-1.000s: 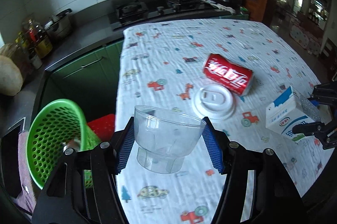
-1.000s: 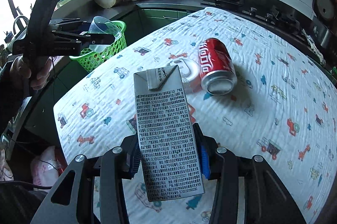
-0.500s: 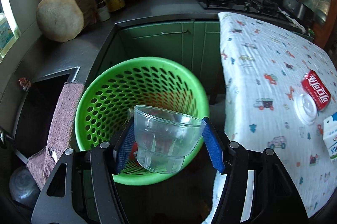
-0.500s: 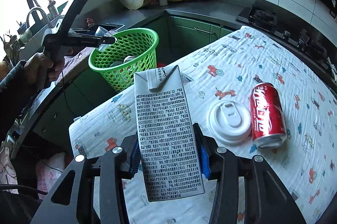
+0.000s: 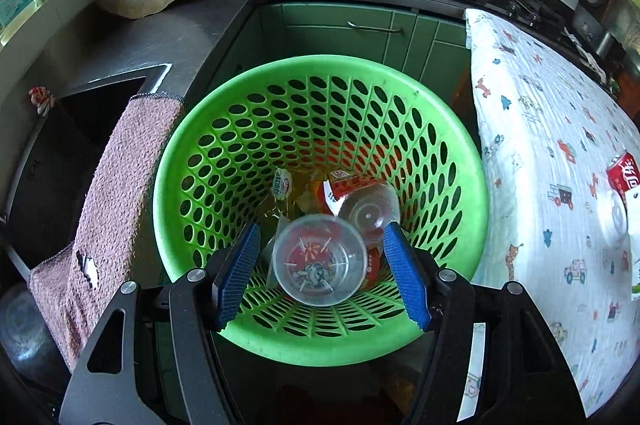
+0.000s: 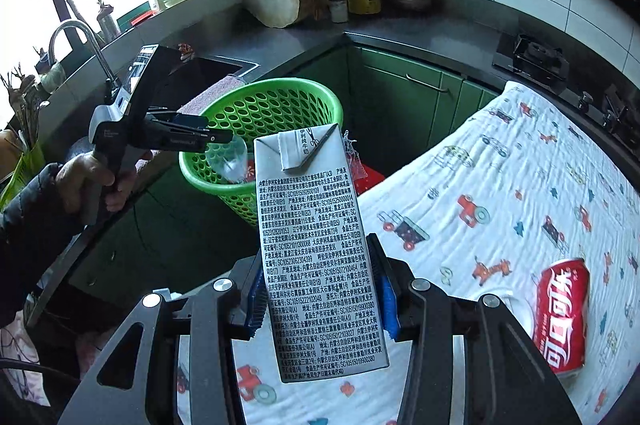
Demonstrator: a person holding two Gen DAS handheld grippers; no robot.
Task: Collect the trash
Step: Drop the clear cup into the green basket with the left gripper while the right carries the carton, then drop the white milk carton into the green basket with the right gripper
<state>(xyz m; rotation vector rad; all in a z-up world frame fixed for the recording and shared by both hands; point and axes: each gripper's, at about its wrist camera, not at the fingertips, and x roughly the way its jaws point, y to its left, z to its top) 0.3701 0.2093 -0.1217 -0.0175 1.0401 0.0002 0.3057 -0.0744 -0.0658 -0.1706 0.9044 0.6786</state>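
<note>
Cup dropped over the basket

The left gripper (image 5: 324,273) has swung from the table to above the green basket (image 5: 472,161); its jaws have just been opening, pads clear of the clear cup (image 5: 320,261) between them. The right gripper (image 6: 320,299) stays clamped on the milk carton (image 6: 316,245) above the table's near edge.

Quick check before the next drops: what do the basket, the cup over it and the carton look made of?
Basket: glossy green moulded plastic, judging by its even perforated wall. Cup: thin clear plastic; the trash beneath shows through it. Carton: coated paperboard with a dull grey printed face and folded, glued top flaps; any foil lining cannot be seen.
</note>
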